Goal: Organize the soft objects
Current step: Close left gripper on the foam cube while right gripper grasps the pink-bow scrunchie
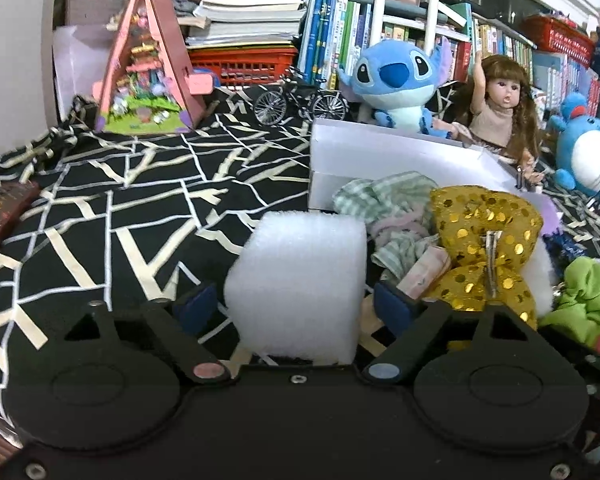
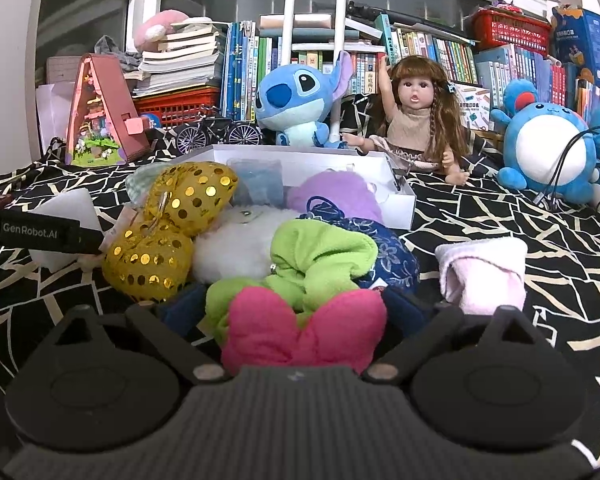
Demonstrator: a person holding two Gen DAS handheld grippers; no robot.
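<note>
Nearest the left wrist camera, the left gripper [image 1: 294, 304] was seen with its jaws set around a white foam block [image 1: 300, 284]. A gap could be made out between each blue pad and the block's sides, so the block was bracketed but not yet gripped. The block rested on the black patterned cloth [image 1: 120, 220], just in front of the white box [image 1: 380, 152].

In the right wrist view, the right gripper [image 2: 292, 312] was likewise held wide, with a pink and green plush bow [image 2: 300, 300] lying between its fingers. No pad could be seen pressing on the bow, and it was judged unheld.

Just in front of the white box, the rest of the pile was heaped: a gold sequinned bow [image 2: 168, 232], a white fluffy piece [image 2: 240, 244], a blue patterned pouch [image 2: 384, 248] and, to the pile's right, a folded pale pink cloth [image 2: 480, 276]. A purple plush [image 2: 336, 196] lay at the box's front edge, seemingly inside it. Behind the box, a blue plush toy [image 2: 296, 100] and a doll [image 2: 416, 120] were propped against the bookshelf.

The step in hand was judged to be the grasping of two soft items at once. Next, each pair of jaws would need to be closed gently, since foam and plush give way, and both items lifted over the front wall into the box.
</note>
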